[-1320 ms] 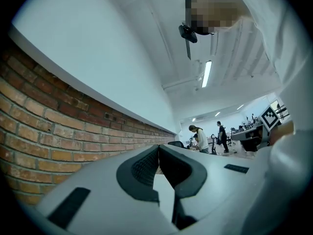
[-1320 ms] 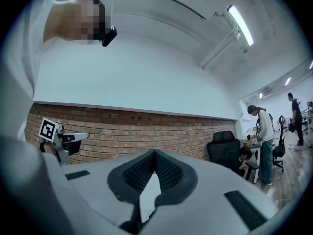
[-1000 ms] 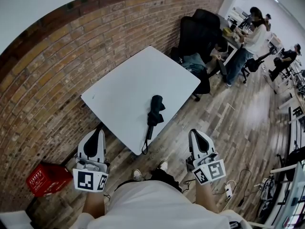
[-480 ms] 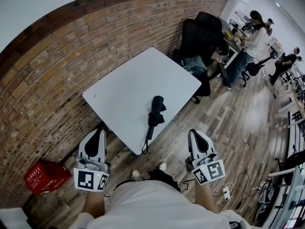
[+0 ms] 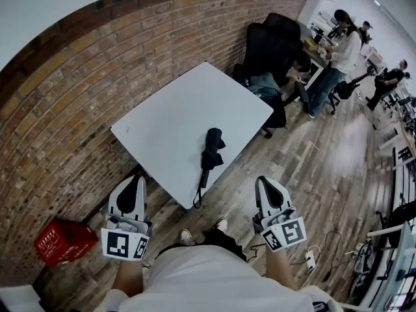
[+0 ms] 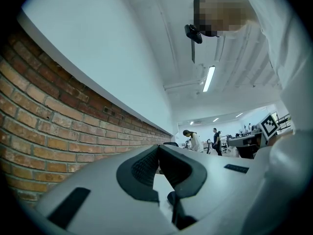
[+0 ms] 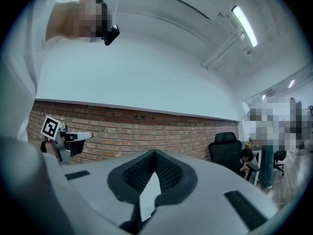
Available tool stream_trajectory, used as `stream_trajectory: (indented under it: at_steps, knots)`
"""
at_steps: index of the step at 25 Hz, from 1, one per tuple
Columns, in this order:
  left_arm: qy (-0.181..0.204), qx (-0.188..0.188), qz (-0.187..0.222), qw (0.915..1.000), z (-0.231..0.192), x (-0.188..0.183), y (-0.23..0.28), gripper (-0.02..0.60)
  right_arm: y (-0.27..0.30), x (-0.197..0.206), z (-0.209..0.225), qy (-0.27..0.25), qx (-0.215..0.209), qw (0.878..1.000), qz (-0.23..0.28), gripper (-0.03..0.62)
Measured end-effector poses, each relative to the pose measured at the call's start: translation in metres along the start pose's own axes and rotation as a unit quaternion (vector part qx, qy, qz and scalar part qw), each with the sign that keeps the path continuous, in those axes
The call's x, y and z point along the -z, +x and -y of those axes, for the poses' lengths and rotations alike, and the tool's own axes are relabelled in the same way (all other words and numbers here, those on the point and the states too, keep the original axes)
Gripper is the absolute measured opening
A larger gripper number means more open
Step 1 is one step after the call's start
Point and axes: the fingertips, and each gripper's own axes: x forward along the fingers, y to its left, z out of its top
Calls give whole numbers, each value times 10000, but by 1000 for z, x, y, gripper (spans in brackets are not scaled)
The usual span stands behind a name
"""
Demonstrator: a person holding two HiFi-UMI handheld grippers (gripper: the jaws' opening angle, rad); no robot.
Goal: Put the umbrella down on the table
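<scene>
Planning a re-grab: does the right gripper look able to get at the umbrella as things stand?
Probably yes: the umbrella lies at the near edge of the table, nothing stands between it and the right gripper, though its jaws are shut.

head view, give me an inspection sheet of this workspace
surface: white table, bare apart from the umbrella
job's things: folded black umbrella lies on the table near its front edge, strap hanging over the edge
clutter: nothing seen on the table; red crate on the floor
grippers: left gripper and right gripper both shut, empty, short of the table
cables: power strip with cable on the floor
surroundings: brick wall, black chairs, people at desks
</scene>
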Motion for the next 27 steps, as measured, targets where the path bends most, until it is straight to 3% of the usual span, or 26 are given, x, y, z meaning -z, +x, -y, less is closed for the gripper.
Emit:
stream_trajectory:
  at_steps: [27]
  knots:
    - [-10, 112, -68, 9999, 16, 3, 10, 25, -4, 2, 8, -102, -12, 9999, -44, 18]
